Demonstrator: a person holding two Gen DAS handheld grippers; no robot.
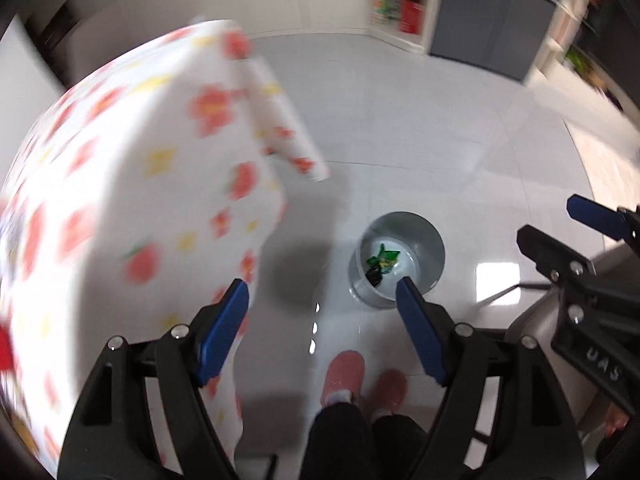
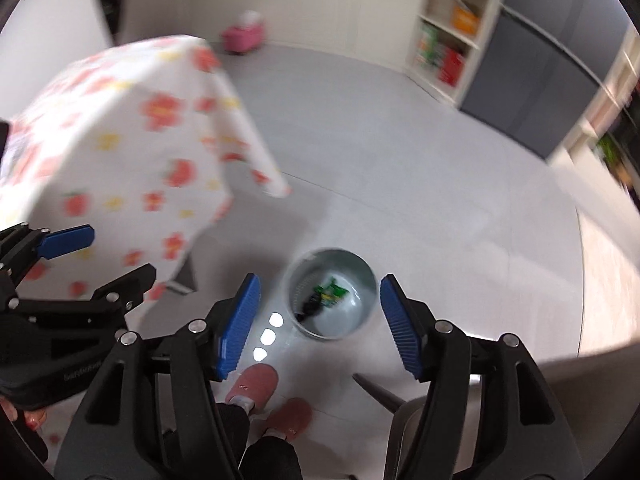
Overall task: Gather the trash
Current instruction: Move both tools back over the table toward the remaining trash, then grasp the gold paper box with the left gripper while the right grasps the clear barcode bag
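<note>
A round grey bin (image 1: 426, 236) (image 2: 308, 272) stands on the pale floor below both grippers. Inside it lie a green wrapper (image 1: 385, 257) (image 2: 331, 290) and a dark scrap beside it. In the left wrist view my left gripper (image 1: 322, 284) is open high above the floor, with nothing between its blue pads. My right gripper (image 2: 319, 280) is also open and empty, and the bin shows between its fingers. Each gripper appears in the other's view: the right gripper (image 1: 546, 218) at the right edge, the left gripper (image 2: 120, 252) at the left edge.
A table under a white floral cloth (image 1: 140, 160) (image 2: 120, 140) fills the left. The person's pink slippers (image 1: 344, 372) (image 2: 256, 384) stand just before the bin. Shelves (image 1: 400, 0) (image 2: 444, 40) and a grey cabinet (image 1: 492, 20) line the far wall. A pink toy (image 2: 244, 36) sits far back.
</note>
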